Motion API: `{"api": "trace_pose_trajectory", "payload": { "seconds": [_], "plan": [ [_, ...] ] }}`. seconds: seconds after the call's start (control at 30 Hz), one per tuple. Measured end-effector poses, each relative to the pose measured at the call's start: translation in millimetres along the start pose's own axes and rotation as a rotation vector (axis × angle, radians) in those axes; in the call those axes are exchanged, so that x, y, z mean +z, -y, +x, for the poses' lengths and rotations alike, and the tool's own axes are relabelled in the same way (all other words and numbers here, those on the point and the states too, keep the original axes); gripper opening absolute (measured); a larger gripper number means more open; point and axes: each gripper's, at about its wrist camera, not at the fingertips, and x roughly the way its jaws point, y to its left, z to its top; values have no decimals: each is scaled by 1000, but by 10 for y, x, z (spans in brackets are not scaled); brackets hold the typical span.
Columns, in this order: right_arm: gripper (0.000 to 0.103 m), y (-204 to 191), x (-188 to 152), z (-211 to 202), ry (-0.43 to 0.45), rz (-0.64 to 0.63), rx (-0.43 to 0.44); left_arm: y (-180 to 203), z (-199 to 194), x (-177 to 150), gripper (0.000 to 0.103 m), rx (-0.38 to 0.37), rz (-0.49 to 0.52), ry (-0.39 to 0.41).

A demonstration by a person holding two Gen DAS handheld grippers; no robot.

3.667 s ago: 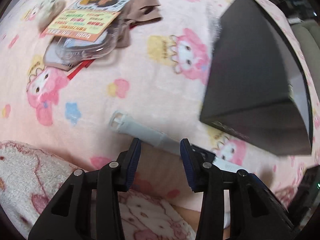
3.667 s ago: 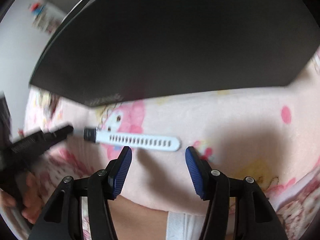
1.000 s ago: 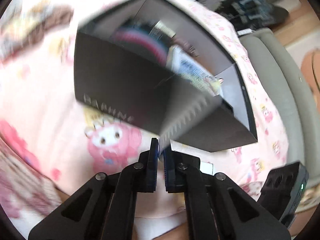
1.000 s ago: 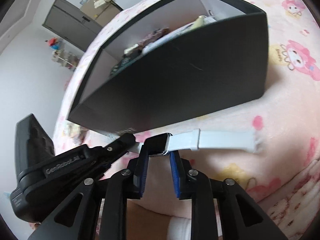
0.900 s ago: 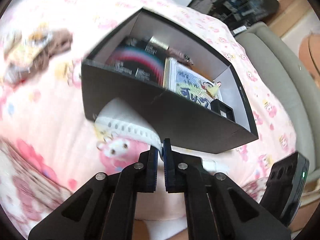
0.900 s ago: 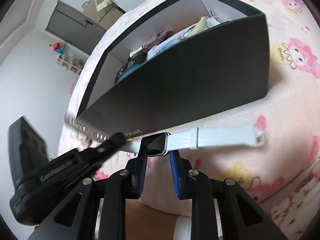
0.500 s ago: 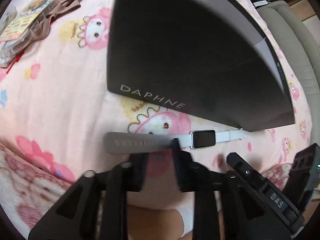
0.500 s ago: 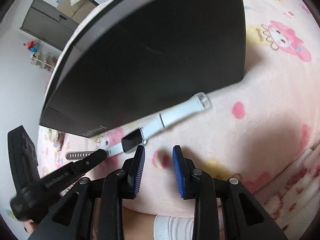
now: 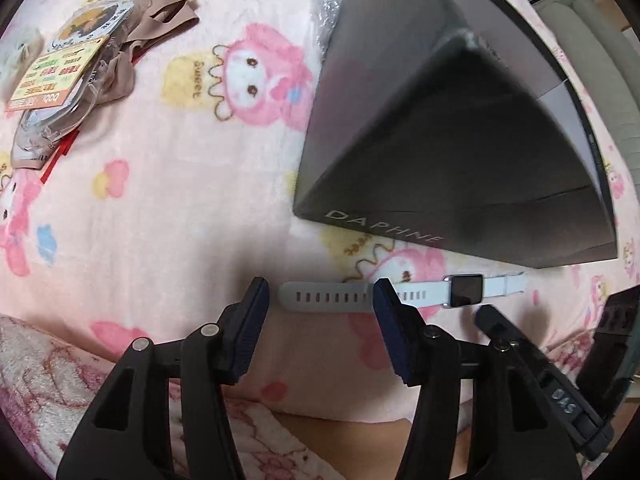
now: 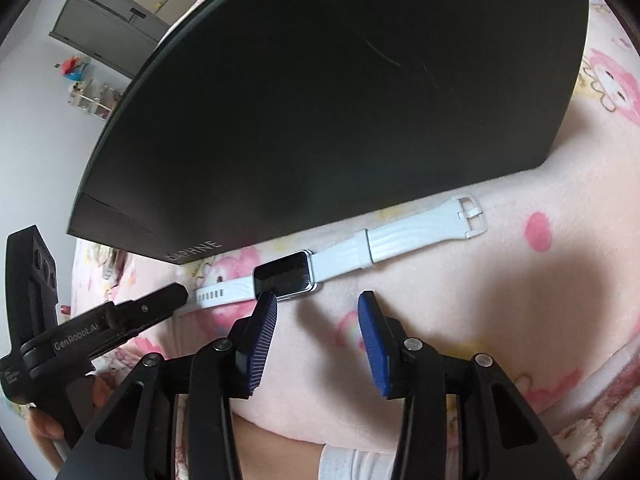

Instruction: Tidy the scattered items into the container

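The white rubber-strapped smartwatch (image 10: 316,260) lies flat on the pink cartoon-print blanket (image 9: 168,184) beside the black cardboard box (image 9: 452,148). Left tongs (image 9: 320,322) and right tongs (image 10: 316,334) are both opening, empty.

watch (image 10: 400,236): white; box (image 9: 460,152): black; blanket (image 9: 180,200): pink cartoon print

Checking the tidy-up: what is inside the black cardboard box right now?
Only the outer walls of the black cardboard box show; its inside is hidden from both cameras. The white smartwatch lies outside it on the pink blanket.
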Motion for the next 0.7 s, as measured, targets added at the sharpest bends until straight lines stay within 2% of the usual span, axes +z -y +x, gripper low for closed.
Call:
{"api": "trace_pose_trajectory", "payload": {
  "seconds": [0.1,0.2,0.33,0.57,0.7],
  "plan": [
    [38,38,-21,-101,42,18,-8,-33,-60,8,55,23,-16,32],
    [39,111,-42,-221,93,53,29,-94,-170,6,55,-50,-37,80],
    [39,205,-62,-245,86,106,27,-137,-258,-2,55,-62,-40,104],
    [41,210,-111,-157,62,126,1,-266,-109,-2,55,-105,-98,38],
    [43,238,-111,-162,89,149,-2,-238,-48,14,61,-96,-85,15]
  ]
}}
